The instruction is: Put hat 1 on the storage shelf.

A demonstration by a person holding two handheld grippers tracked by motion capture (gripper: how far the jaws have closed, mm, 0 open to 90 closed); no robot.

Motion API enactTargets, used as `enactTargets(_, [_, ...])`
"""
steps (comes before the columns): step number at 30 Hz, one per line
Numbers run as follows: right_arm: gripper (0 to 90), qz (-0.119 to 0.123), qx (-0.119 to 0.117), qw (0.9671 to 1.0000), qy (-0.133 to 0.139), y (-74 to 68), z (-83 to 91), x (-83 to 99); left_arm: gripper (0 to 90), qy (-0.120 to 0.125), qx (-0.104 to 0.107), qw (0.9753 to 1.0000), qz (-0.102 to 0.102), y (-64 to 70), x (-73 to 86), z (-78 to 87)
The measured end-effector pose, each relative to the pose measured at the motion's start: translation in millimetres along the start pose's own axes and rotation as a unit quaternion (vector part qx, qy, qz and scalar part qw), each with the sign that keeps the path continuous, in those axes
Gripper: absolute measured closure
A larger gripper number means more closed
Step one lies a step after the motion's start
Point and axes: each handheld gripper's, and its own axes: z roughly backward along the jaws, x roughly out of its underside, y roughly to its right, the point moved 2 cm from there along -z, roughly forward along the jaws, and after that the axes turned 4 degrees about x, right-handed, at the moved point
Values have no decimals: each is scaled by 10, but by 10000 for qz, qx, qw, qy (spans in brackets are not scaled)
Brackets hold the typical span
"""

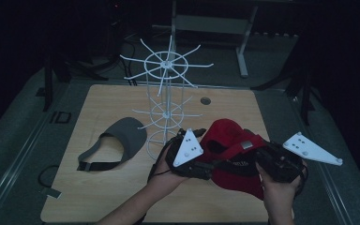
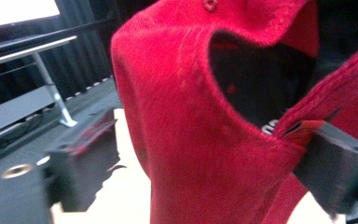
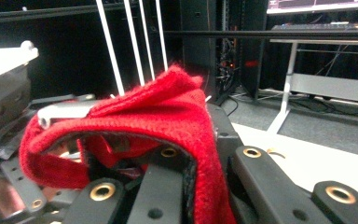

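A red cap (image 1: pixel 229 136) is held up off the wooden table (image 1: pixel 98 192), at the right of the middle. My right gripper (image 1: pixel 258 161) is shut on its rim. In the right gripper view the red knit (image 3: pixel 168 107) runs down between the two jaws of my right gripper (image 3: pixel 209 158). My left gripper (image 1: pixel 208 163) comes in from the cap's left. In the left gripper view the cap (image 2: pixel 177 116) hangs between the wide-apart jaws of my left gripper (image 2: pixel 205 154). The left jaw stands clear of the fabric and the right jaw sits by the strap. This gripper is open.
A white wire rack (image 1: pixel 166 63) with two rings of spokes stands at the table's middle, just behind the left gripper. A grey visor (image 1: pixel 126 136) with a black strap lies to its left. A small round grommet (image 1: pixel 205 101) sits near the far edge.
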Motion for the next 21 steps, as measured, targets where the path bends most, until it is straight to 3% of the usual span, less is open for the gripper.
enactTargets(2, [860,-1,-4,10000,-18,-3,-4,6,169,25,-12,10000,-5,-5,-31,-18])
enactTargets(3, [860,7,4,10000,-52,-4,-22,27,295,138,-149,9998,-20,-9,-63,-18])
enactTargets(4, [860,15,27,10000,-63,-3,-26,36,367,140,-205,9997,-11,-16,-78,-18])
enactTargets(7, [860,-2,37,10000,-72,3,-35,55,432,210,-289,9994,44,-24,-102,-14])
enactTargets(10, [860,4,32,9999,-133,-2,-59,93,605,222,-421,9988,89,-31,-129,-6])
enactTargets(16, [860,52,32,9998,-194,-17,-94,137,652,156,-622,9977,233,-29,-183,-27])
enactTargets(19, [860,45,47,9998,-211,-16,-97,149,657,144,-596,9978,255,-19,-195,-45])
enactTargets(21, [860,52,49,9998,-207,-13,-89,158,713,157,-600,9977,279,-9,-206,-53])
